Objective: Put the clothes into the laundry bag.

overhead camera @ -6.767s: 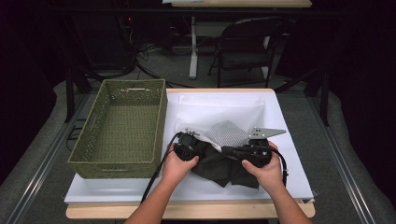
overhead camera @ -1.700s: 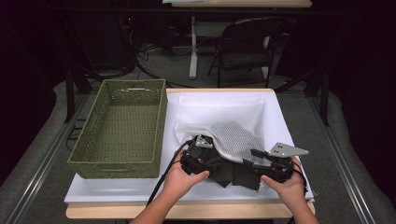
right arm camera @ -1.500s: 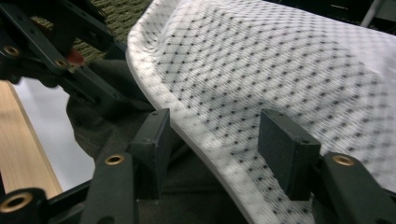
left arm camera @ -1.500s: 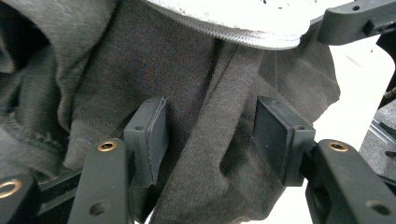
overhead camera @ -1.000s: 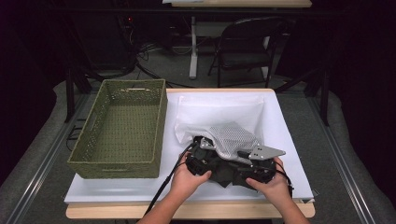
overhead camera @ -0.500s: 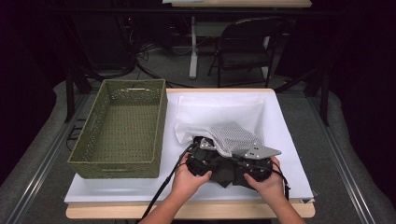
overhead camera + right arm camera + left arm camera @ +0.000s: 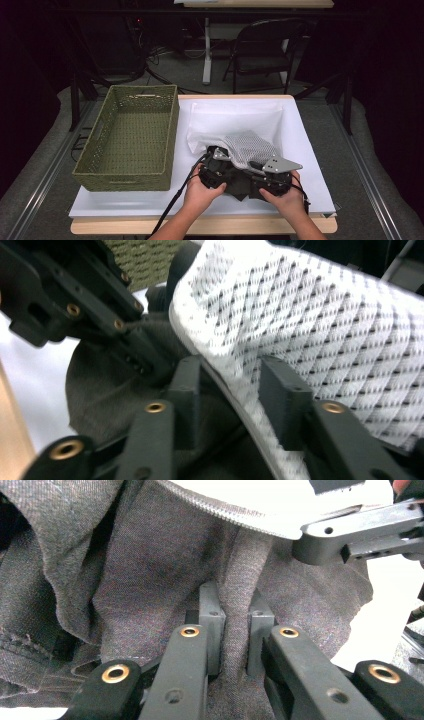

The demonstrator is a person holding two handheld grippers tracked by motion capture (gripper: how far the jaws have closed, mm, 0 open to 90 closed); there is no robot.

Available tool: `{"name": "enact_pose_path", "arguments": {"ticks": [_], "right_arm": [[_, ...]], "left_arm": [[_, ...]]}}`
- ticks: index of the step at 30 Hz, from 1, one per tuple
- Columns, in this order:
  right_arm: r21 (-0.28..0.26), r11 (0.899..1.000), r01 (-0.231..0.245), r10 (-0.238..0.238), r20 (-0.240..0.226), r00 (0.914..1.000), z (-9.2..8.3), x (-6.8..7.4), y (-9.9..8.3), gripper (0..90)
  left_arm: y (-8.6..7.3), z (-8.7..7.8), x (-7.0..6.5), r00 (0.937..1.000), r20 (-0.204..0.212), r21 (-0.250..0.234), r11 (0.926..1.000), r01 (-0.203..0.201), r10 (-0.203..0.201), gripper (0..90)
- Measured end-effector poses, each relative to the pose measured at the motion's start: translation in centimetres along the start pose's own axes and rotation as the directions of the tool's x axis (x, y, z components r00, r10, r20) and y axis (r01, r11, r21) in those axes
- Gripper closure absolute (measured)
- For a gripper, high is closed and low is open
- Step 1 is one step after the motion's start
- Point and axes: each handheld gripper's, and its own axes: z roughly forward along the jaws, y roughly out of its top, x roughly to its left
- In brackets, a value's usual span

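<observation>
1. Left gripper (image 7: 231,630): jaws pinched narrow on a ridge of the grey garment (image 7: 150,575), gathered cloth held firmly between the pads.
2. Right gripper (image 7: 235,395): jaws part-way apart and just been opening; the zipper edge of the mesh bag (image 7: 310,315) runs between them, pads not pressing on it.
3. Table (image 7: 150,205): white-topped. The basket (image 7: 127,140) stands empty at its left; a white sheet (image 7: 235,117) lies behind the work.
4. Location: the garment lies bunched at the front of the table, touching both grippers; the mesh bag overlaps its far side.
5. Step in hand, by judgement: loading the garment into the mesh bag, mouth not yet held open.
6. Next move: close the right gripper on the bag rim, lift it clear, then feed the pinched cloth through the mouth.
</observation>
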Motion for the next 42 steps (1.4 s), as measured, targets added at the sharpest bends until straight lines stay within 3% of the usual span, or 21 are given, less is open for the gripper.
{"name": "enact_pose_path", "arguments": {"ticks": [1, 8, 10, 13, 17, 21, 24, 28, 30, 37, 42], "right_arm": [[-0.009, 1.000, 0.014, -0.014, -0.001, 0.9999, 0.3, 0.2, 0.3, 54.6], [0.001, 0.999, 0.038, -0.038, -0.018, 0.9991, 1.5, 0.6, 1.0, 45.5], [0.021, 0.997, 0.076, -0.076, -0.022, 0.9969, 1.7, 0.8, 0.9, 44.9], [0.031, 0.995, 0.096, -0.096, -0.017, 0.9953, 1.7, 0.8, 0.8, 48.7], [0.034, 0.998, 0.061, -0.061, 0.000, 0.9981, 1.9, 0.4, 0.8, 61.6], [0.026, 1.000, -0.009, 0.009, -0.016, 0.9998, 1.7, -0.3, 0.8, 80.3], [0.012, 0.999, -0.051, 0.051, -0.046, 0.9977, 1.1, -0.5, 0.9, 86.9], [-0.015, 0.993, -0.116, 0.113, -0.111, 0.9873, 0.0, -0.5, 1.3, 87.7], [-0.018, 0.992, -0.124, 0.121, -0.125, 0.9848, -0.4, -0.5, 1.5, 87.8], [-0.049, 0.988, -0.148, 0.140, -0.146, 0.9793, -1.9, -0.8, 2.3, 87.7], [-0.047, 0.985, -0.166, 0.158, -0.140, 0.9773, -2.2, -1.2, 2.3, 87.4]], "left_arm": [[0.0, 0.0, 0.0, 1.0000, -0.002, 0.002, 1.0000, -0.002, 0.002, 83.0], [0.0, 0.0, 0.2, 1.0000, 0.000, 0.005, 1.0000, 0.000, 0.000, 83.0], [0.0, -0.1, 0.3, 1.0000, 0.002, 0.008, 1.0000, 0.002, -0.002, 83.0], [0.0, -0.2, 0.4, 1.0000, 0.003, 0.004, 1.0000, 0.003, -0.003, 83.1], [0.0, -0.1, 0.1, 1.0000, -0.001, 0.006, 0.9999, -0.009, 0.009, 83.3], [-0.1, 0.0, 0.0, 1.0000, -0.002, 0.002, 1.0000, 0.001, -0.001, 81.7], [0.0, 0.1, 0.0, 1.0000, -0.005, 0.007, 1.0000, -0.002, 0.002, 75.9], [0.1, 0.5, 0.0, 0.9997, -0.021, -0.007, 0.9999, 0.016, -0.016, 60.8], [0.1, 1.0, 0.1, 0.9996, -0.011, -0.006, 0.9997, 0.025, -0.025, 56.6], [0.3, 1.3, 0.1, 0.9981, -0.026, -0.011, 0.9984, 0.056, -0.057, 51.8], [0.2, -0.2, -0.6, 0.9960, -0.087, -0.042, 0.9990, 0.018, -0.022, 46.1]]}}
